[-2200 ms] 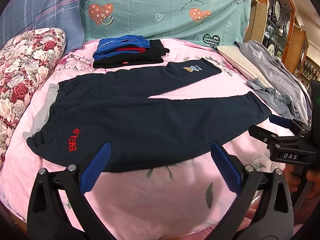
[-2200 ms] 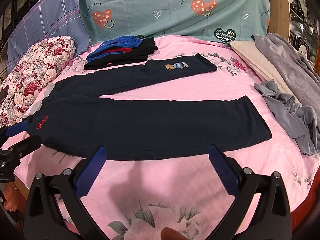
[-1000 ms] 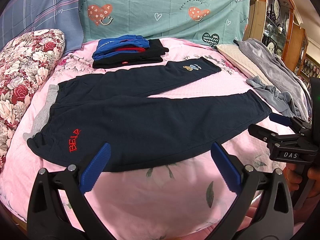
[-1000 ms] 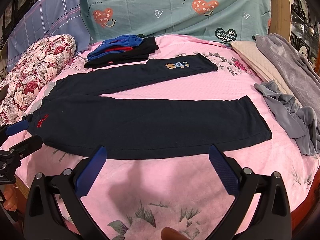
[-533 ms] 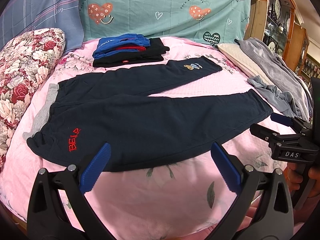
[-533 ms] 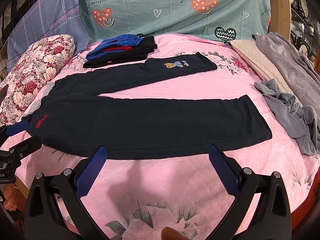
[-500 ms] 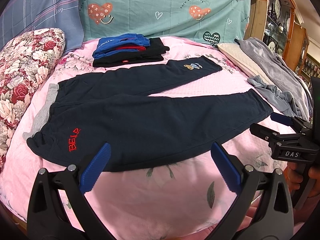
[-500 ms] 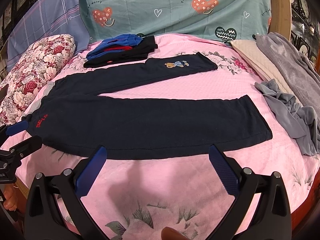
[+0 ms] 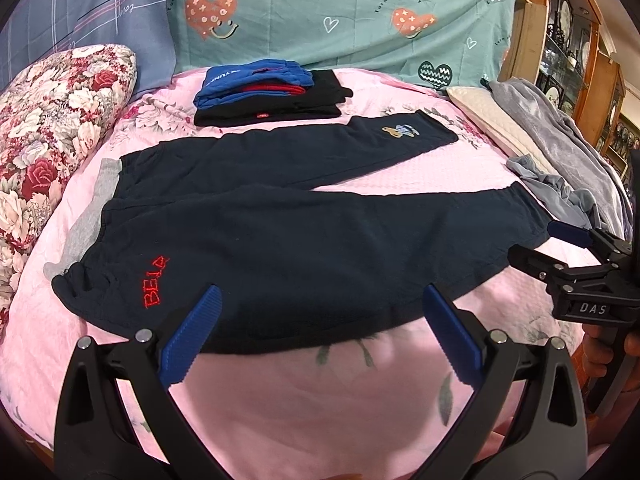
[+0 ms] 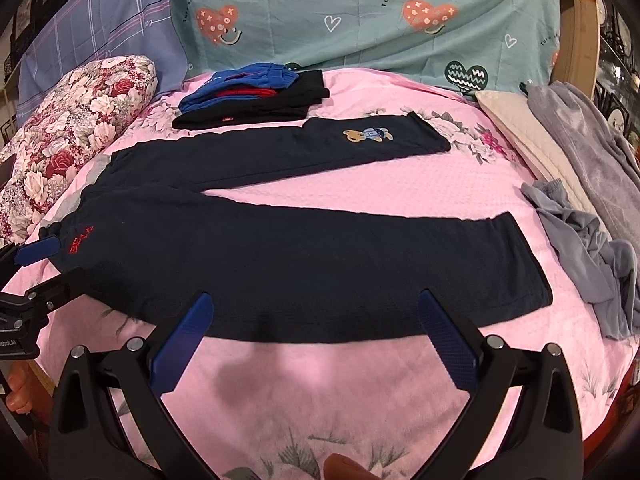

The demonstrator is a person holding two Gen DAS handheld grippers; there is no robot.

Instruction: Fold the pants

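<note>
Dark navy pants (image 9: 280,240) (image 10: 304,264) lie spread flat on a pink bed, legs apart in a V. The waistband with red lettering is at the left, and a bear patch marks the far leg. My left gripper (image 9: 320,320) hovers open over the near edge of the pants, by the waist end. My right gripper (image 10: 312,328) is open too, above the near leg's lower edge. Each gripper also shows in the other's view, the right one (image 9: 560,248) beside the near leg's cuff and the left one (image 10: 44,268) at the waistband corner. Nothing is held.
A folded stack of blue, red and black clothes (image 9: 268,96) lies at the back. A floral pillow (image 9: 52,128) is at the left. Grey garments (image 10: 588,240) and a cream pad (image 10: 528,140) lie along the right side. A teal cushion (image 10: 360,20) stands behind.
</note>
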